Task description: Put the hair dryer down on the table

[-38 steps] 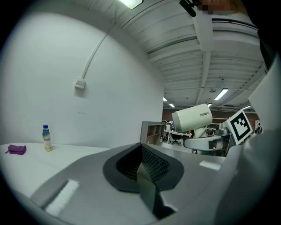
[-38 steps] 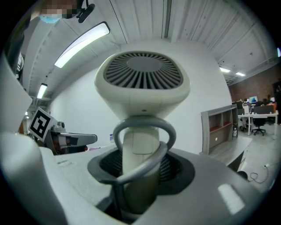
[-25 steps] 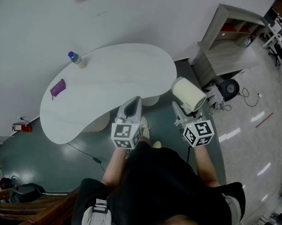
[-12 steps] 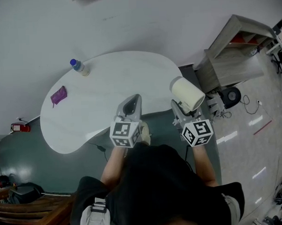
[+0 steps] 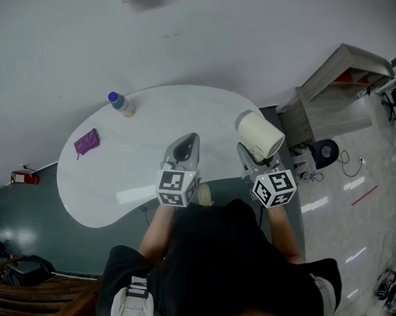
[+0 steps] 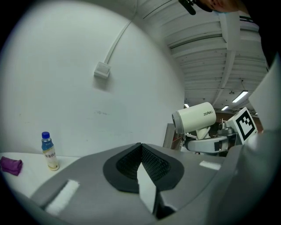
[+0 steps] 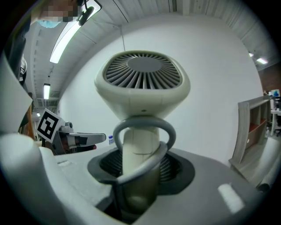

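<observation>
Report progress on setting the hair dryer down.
Done: the hair dryer is gripped by its handle in the right claw. In hand: it is held in the air by the right end of the table, not touching it. Left: lower it onto bare tabletop and open the claw. The left claw is shut and empty.

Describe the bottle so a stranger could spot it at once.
Find the white kidney-shaped table by the wall. Near its far edge stands a small bottle. It is upright with a blue cap, unlike the flat purple thing lying to its left.
</observation>
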### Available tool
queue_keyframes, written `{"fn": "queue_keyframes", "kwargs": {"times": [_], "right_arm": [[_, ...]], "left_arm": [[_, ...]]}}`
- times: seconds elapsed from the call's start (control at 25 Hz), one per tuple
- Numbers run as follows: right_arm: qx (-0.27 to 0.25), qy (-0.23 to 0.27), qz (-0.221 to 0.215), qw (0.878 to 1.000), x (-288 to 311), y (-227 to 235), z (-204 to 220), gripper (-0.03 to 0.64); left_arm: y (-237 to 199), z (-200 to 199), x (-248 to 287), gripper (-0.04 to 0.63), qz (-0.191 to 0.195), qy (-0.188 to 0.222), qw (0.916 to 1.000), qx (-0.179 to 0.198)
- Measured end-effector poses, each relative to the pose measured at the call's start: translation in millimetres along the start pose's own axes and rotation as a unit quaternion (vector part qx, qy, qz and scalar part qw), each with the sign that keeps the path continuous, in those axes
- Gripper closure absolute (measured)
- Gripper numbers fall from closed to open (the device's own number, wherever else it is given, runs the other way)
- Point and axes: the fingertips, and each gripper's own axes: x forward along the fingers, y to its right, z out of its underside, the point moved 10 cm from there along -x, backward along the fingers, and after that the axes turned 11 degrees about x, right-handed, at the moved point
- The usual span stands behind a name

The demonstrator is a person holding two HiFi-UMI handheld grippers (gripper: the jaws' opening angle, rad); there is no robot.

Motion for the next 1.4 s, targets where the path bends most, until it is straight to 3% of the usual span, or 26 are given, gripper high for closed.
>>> {"fn": "queue_keyframes", "kwargs": {"times": [0.28,0.64,1.04,1.4], "right_arm": [[-0.006,-0.020,-0.027,0.999,53.1,-14.2,-3.8,0.405],[-0.022,-0.064,-0.095,0.993,114.4,-35.6,-1.2,0.405],[-0.038,-0.119,-0.174,0.977,178.8,-34.1,-2.6,0.405],[-0.061,-0.169,-0.216,0.960,225.6,-12.8,4.7,0.405]], "left_arm": [[-38.5,5.0,3.0,0.589,-0.022,0.000,0.9997,-0.009],[-76.5,19.6,-15.2,0.589,-0.098,-0.010,0.9946,-0.034],[-92.3,31.9,-17.0,0.589,-0.191,-0.028,0.9790,-0.067],[-102.5,48.6,14.3,0.589,-0.234,-0.049,0.9668,-0.089]]}}
